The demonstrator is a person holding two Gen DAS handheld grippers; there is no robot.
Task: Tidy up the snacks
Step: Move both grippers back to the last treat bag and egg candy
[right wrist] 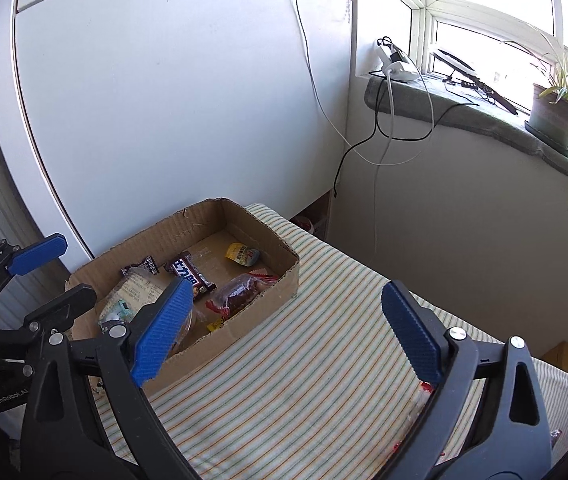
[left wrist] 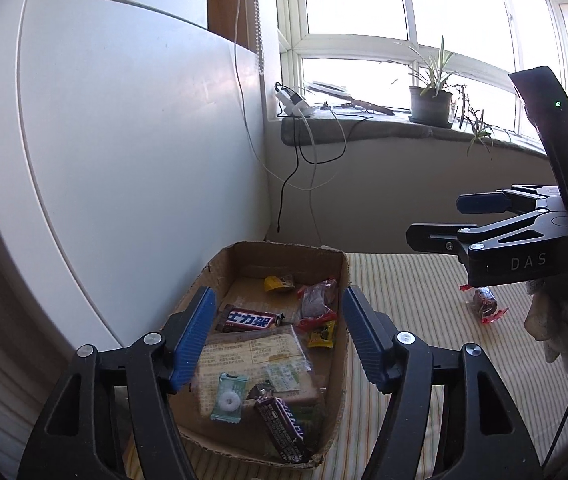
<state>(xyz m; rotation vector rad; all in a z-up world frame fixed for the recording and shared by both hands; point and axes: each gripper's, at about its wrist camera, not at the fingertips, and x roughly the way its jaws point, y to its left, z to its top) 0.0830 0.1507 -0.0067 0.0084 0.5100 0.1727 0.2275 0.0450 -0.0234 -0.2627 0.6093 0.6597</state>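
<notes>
Both tools stand with jaws apart and nothing between the pads: the left tool point(left wrist: 275, 336) hangs over the cardboard box point(left wrist: 340, 280), the right tool point(right wrist: 284, 336) over the striped cloth point(right wrist: 304, 360) just right of that box. Most snacks already lie in the box, below and ahead of the left tool; one red-ended wrapped snack point(left wrist: 484, 304) lies loose on the cloth, under the right tool as the left camera shows it, well off to the left tool's right.

Likely risks: the right tool could close on the cloth with the wrapper and drag the fabric; the slick wrapper could slip from the pads; the box's low, ragged front wall could be knocked by the left tool, which sits close above it; the two tools could clash over the box.

Writing: the brown bar point(left wrist: 249, 320) reads "士力架"; the right tool's body shows "DAS"; the left tool's body, in the right camera, "GenRobot.AI"; the flat clear packet point(left wrist: 251, 360) carries print too small to read.
</notes>
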